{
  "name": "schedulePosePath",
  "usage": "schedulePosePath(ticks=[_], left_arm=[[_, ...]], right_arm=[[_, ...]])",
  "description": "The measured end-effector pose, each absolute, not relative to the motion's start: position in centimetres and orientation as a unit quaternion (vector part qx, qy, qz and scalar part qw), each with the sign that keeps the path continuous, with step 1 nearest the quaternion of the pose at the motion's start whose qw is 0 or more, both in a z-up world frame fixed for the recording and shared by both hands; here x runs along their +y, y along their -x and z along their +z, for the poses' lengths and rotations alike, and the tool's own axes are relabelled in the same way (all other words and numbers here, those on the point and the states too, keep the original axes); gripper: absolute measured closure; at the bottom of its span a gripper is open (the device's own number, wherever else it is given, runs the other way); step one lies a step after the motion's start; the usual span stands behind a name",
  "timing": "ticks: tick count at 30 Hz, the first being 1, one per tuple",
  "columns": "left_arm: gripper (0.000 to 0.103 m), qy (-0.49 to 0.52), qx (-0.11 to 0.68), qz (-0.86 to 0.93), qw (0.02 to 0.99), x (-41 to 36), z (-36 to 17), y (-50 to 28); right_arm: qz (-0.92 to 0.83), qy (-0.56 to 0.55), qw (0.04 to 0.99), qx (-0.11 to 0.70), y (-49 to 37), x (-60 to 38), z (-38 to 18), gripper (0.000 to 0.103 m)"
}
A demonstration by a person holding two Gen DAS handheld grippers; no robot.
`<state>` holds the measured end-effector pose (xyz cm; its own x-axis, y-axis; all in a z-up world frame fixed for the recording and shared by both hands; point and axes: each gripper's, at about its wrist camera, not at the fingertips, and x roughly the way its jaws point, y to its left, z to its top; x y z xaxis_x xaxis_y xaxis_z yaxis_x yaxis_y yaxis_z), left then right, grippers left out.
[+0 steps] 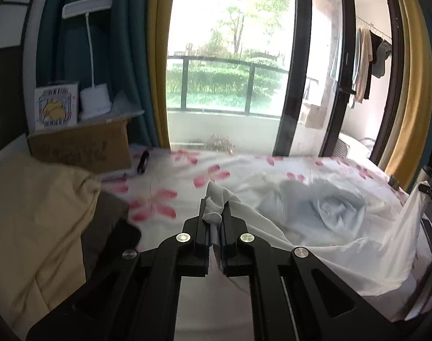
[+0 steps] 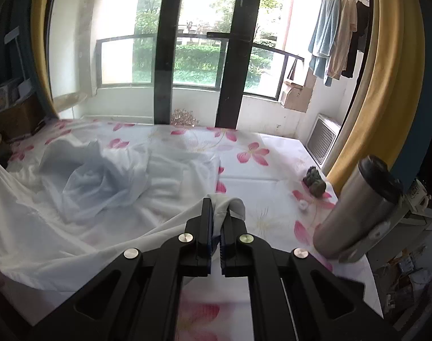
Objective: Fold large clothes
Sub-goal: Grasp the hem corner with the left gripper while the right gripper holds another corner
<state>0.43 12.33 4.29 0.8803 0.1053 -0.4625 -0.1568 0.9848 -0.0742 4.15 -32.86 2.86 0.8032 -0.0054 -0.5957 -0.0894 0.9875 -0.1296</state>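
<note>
Both grippers (image 1: 215, 207) (image 2: 218, 213) angled down, clamping white garment (image 1: 315, 227).

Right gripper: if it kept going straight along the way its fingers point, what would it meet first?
Probably the flowered bedsheet. The right gripper, shut on a corner of the white garment, points down at open bed beyond its tips; the garment's bunched part lies left of that line, the steel flask right. Depth is unclear.

Bed (image 2: 244, 170) in pink-flowered sheet, rumpled white garment (image 2: 82, 199), steel flask (image 2: 360, 210), tan cloth (image 1: 37, 213)
</note>
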Motion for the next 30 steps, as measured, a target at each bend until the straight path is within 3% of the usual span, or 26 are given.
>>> schedulePosePath(ticks=[11, 30], left_arm=[[0.097, 0.067, 0.244, 0.079, 0.964, 15.9, 3.8, -9.0], [0.096, 0.109, 0.354, 0.096, 0.924, 20.2, -5.0, -23.5]], right_arm=[[0.008, 0.044, 0.946, 0.32, -12.2, -35.2, 2.7, 0.099], [0.004, 0.015, 0.916, 0.4, -27.1, -35.4, -4.2, 0.099]])
